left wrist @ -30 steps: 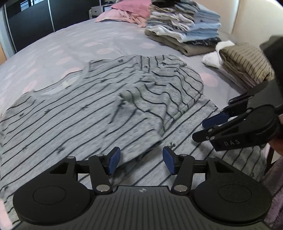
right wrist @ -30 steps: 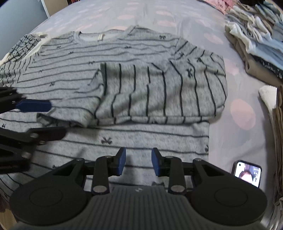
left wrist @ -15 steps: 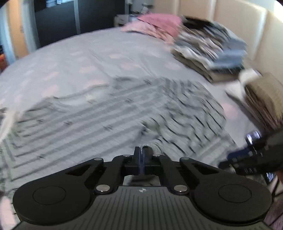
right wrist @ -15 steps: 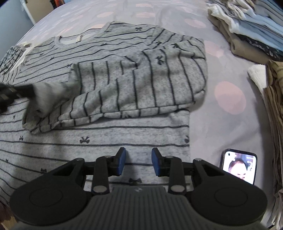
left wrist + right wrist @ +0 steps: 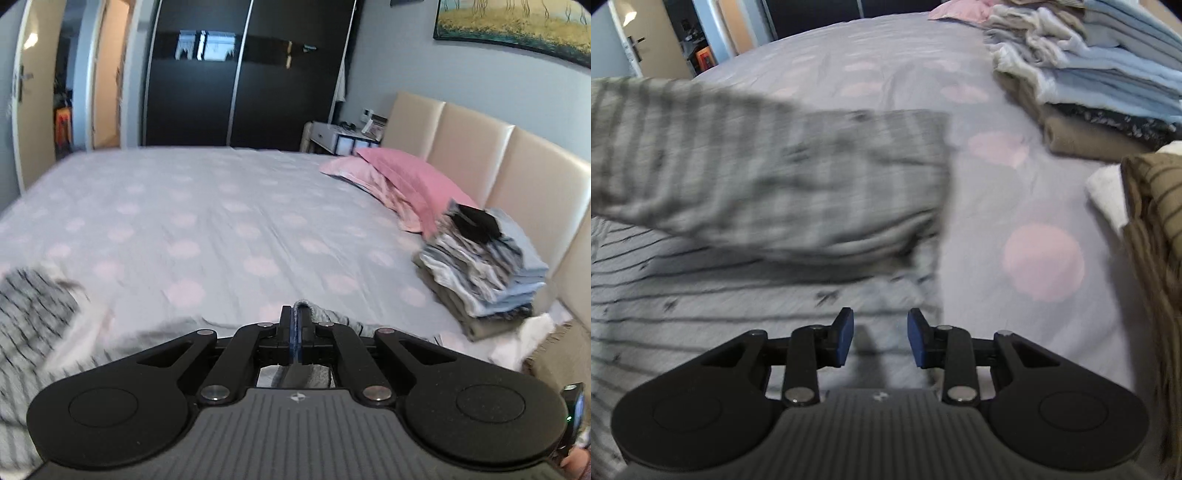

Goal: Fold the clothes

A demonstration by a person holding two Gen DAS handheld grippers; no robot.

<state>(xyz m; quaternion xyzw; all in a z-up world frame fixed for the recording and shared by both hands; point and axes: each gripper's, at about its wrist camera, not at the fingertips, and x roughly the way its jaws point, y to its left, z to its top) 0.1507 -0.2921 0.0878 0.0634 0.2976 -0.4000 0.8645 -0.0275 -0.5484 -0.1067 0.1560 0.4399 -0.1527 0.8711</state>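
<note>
Raised since earlier: left gripper (image 5: 297,332), clamped on striped grey sweater (image 5: 768,177) sleeve. Right gripper (image 5: 880,341): parted, empty, over hem.

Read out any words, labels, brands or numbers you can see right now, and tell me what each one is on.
No readable text in either view.
Left tongs: a small emblem on the body, a symbol only, no letters.
Right tongs: the same emblem, blurred.
Items on the bedside table: too small to read.
Striped grey shirt: motion-blurred, no label showing.
</note>
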